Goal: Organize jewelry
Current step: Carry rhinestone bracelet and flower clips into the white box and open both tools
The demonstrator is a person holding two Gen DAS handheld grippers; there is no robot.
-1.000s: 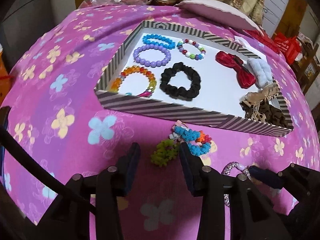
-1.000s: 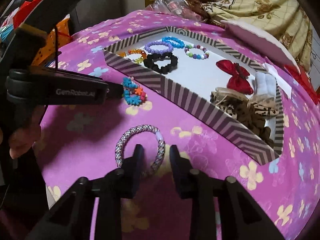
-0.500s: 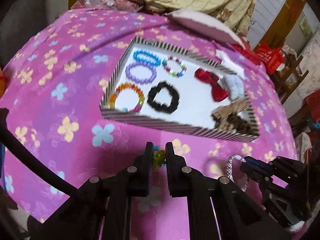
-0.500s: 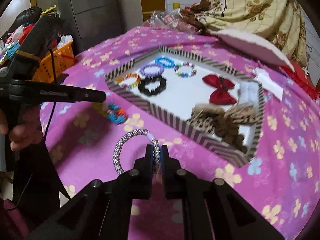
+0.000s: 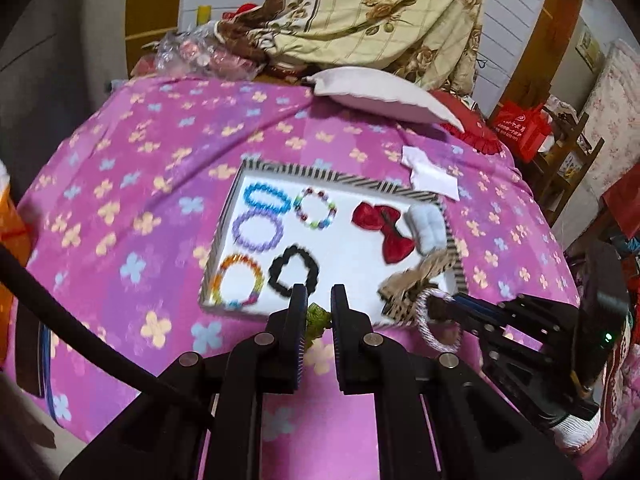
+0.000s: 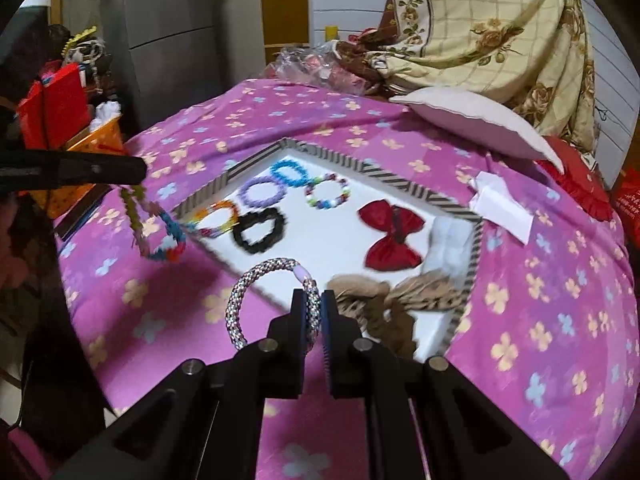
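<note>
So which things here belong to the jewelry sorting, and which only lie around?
Job:
- striped-edged white tray
- speckled rope bracelet in right gripper
- multicoloured fuzzy bracelet in left gripper

Lying about:
- white pillow
- folded white paper

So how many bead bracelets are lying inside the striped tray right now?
4, all at the tray's left end: blue bracelet, purple bracelet, rainbow bracelet, and multicolour bracelet beside the blue.

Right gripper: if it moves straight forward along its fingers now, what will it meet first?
Probably the leopard-print bow in the near corner of the striped tray, just beyond the right gripper, which is shut on the speckled bangle. Depth is unclear; it could instead meet the tray's near wall.
</note>
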